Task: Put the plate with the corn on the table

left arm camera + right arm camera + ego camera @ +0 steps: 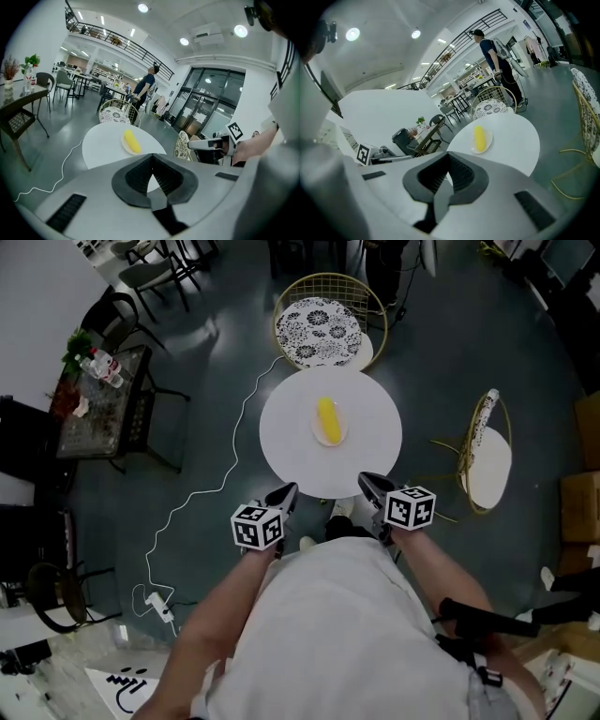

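The left gripper (pixel 287 491) and the right gripper (pixel 368 481) are hovering side by side in front of the person, both pointing at the near rim of the round white table (pixel 281 442). Looking along the left one, its jaws are pressing together at the tips with nothing caught between them. The right one is doing just the same, tips meeting, carrying nothing.

The plate (pixel 329 425) is sitting on the table, close to the middle of the top, and the yellow corn (pixel 327 417) is lying lengthwise on it. Neither gripper is touching the plate; a stretch of bare tabletop is showing between the tips and the dish.

Beyond the table a wire chair with a patterned cushion (pixel 319 329) is standing, and a second wire chair (pixel 487 460) is off to the person's right. A white cable (pixel 202 498) is snaking over the dark floor on the left, near a dark side table (pixel 98 413). Both gripper views are catching a person in dark clothes (pixel 144 89) in the background.
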`<action>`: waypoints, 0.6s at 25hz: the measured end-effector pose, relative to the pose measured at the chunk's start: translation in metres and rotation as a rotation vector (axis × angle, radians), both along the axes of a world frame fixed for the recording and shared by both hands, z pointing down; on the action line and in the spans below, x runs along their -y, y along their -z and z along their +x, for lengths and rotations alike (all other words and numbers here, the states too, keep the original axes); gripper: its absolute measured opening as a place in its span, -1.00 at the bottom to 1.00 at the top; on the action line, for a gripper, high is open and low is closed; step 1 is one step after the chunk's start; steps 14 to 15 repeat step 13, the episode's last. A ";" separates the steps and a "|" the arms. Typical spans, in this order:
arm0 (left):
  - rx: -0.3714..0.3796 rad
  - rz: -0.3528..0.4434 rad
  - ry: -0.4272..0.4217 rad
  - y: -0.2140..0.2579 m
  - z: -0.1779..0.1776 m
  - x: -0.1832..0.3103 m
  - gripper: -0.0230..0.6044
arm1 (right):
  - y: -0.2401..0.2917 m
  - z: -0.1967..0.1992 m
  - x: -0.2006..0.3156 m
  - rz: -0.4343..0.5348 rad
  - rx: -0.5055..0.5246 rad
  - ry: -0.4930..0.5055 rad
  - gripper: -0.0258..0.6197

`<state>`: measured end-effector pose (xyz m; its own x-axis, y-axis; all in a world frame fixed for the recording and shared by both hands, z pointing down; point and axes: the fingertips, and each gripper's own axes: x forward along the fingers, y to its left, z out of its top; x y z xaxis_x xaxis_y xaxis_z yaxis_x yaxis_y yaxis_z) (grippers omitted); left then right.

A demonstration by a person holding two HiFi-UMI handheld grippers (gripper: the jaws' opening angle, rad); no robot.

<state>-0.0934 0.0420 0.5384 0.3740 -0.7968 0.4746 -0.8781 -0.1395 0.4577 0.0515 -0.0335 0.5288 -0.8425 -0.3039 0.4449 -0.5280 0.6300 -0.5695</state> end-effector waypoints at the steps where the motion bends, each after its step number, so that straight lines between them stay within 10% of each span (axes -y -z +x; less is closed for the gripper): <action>1: 0.002 -0.001 -0.005 -0.001 0.002 0.000 -0.91 | -0.001 0.002 0.000 0.000 -0.001 -0.004 -0.90; 15: 0.018 -0.010 -0.033 -0.004 0.009 0.006 -0.90 | -0.002 0.004 0.003 -0.003 0.009 -0.014 -0.90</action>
